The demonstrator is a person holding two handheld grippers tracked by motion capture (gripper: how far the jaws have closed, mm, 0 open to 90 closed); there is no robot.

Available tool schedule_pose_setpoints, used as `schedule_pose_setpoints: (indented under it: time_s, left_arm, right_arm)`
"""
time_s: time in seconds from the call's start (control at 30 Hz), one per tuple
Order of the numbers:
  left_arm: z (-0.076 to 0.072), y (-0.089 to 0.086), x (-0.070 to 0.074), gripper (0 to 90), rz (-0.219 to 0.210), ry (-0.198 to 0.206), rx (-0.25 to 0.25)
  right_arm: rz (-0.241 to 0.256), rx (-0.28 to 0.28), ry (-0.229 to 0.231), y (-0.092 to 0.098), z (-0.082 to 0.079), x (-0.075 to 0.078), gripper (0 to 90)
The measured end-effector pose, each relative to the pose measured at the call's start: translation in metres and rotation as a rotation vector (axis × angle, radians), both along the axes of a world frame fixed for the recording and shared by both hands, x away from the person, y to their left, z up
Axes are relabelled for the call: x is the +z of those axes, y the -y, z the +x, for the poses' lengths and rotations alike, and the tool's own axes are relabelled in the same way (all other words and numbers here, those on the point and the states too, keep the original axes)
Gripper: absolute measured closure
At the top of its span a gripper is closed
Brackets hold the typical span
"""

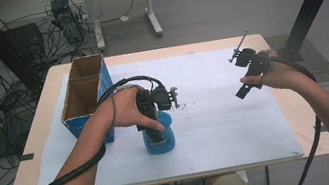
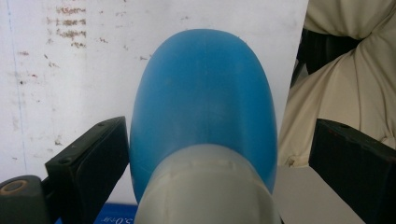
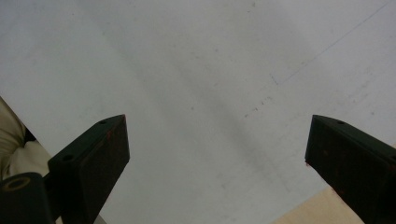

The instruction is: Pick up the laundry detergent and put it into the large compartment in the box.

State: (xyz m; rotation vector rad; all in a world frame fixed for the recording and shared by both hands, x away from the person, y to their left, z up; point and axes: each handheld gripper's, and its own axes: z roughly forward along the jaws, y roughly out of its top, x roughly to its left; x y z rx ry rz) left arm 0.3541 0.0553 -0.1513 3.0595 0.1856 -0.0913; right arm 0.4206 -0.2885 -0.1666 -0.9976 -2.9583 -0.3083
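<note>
From the high view, a blue bottle (image 1: 159, 136) stands upright on the white sheet (image 1: 229, 127) that covers most of the surface (image 1: 277, 38), left of centre and toward the near edge. The left tongs (image 1: 155, 124) come down over its top, the person's left hand (image 1: 122, 110) wrapped around the tool. An open cardboard box (image 1: 82, 93) stands at the left edge of the sheet, just beside the left forearm and near the bottle. The right tongs (image 1: 242, 92) hang in the air above the right part of the sheet, well apart from the bottle, in the right hand (image 1: 274, 76). Between the two tools the sheet lies bare, and bare sheet runs on to its far and right edges.

In the left gripper view, the left tongs (image 2: 219, 154) stand wide on either side of the bottle (image 2: 205, 107); its pale cap (image 2: 205, 186) rises at the bottom. The left jaw lies close against the blue wall, while the right jaw stands off with a gap. Past the near edge of the sheet, cream cloth (image 2: 345, 84) of the person's clothing shows.

In the right gripper view, the right tongs (image 3: 217, 149) are spread wide with nothing between them, over bare sheet (image 3: 196, 70). A corner of the wooden surface (image 3: 317, 210) shows at the bottom right, past the sheet's edge.
</note>
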Motion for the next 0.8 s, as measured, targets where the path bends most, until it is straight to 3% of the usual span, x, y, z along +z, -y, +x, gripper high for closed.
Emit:
schedule_pose_setpoints:
  time_s: [0.8]
  left_arm:
    - [0.0006,0.0003,-0.0011,5.7,0.001,-0.003,0.001]
  right_arm:
    - [0.003,0.002,0.001,0.0008,0.0001,-0.0013,6.5]
